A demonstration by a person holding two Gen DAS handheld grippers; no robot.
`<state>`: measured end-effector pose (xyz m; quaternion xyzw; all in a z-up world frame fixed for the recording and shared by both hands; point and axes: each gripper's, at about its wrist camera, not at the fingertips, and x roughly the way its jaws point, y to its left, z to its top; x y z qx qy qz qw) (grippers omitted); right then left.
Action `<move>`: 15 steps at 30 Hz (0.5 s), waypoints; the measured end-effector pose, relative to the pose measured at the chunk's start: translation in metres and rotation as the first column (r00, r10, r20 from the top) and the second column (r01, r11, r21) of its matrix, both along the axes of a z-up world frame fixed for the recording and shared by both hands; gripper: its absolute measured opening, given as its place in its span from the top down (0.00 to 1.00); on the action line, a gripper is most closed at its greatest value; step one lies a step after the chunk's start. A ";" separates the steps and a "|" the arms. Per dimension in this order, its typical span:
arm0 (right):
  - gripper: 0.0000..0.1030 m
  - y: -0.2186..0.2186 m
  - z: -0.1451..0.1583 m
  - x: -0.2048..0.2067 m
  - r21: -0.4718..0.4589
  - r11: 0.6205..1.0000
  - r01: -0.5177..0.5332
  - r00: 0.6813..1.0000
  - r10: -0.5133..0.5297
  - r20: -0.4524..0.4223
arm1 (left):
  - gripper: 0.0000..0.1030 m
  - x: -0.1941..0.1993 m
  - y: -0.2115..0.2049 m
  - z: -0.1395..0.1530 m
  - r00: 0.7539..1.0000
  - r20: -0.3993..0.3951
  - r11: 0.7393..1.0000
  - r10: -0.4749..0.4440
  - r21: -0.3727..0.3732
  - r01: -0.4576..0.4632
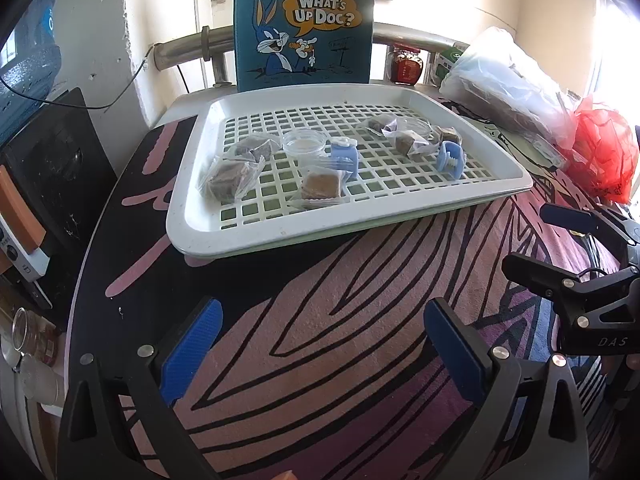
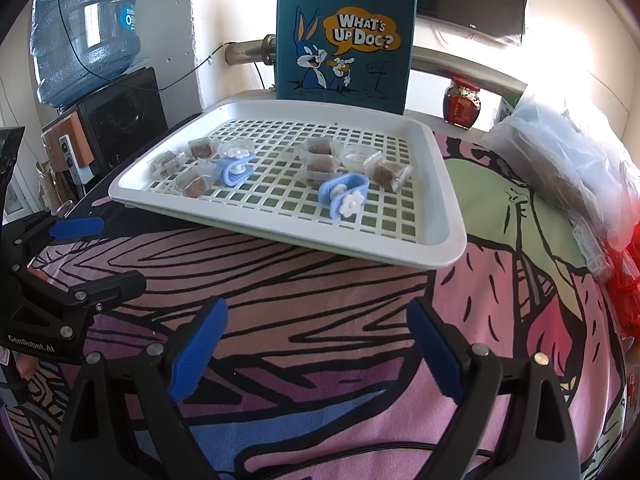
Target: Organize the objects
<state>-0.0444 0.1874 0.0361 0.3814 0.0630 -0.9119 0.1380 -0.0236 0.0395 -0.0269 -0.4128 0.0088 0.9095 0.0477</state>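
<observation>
White slotted tray (image 2: 436,216) at the worktop's far edge carries wrapped snacks (image 2: 390,174) and blue clips (image 2: 344,194); your left gripper (image 1: 322,350) and right gripper (image 2: 318,350) hover with jaws spread, empty.

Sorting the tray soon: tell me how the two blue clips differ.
The left clip lies among the left group of snack packets, its white flower facing away. The right clip lies nearer the tray's front edge, flower facing the camera. Both are light blue with a white flower.
</observation>
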 end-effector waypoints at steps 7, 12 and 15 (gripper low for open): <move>0.10 0.002 -0.001 -0.001 -0.005 1.000 0.007 1.000 -0.006 0.008 | 0.02 -0.001 0.001 -0.001 1.000 0.006 1.000 0.001 -0.001 -0.001; 0.10 0.003 -0.002 -0.003 -0.007 1.000 0.013 1.000 -0.013 0.015 | 0.02 -0.003 -0.003 -0.003 1.000 0.021 1.000 0.012 0.014 -0.013; 0.10 0.003 -0.002 -0.003 -0.004 1.000 0.010 1.000 -0.010 0.015 | 0.02 -0.005 -0.004 -0.005 0.999 0.031 1.000 0.019 0.016 -0.019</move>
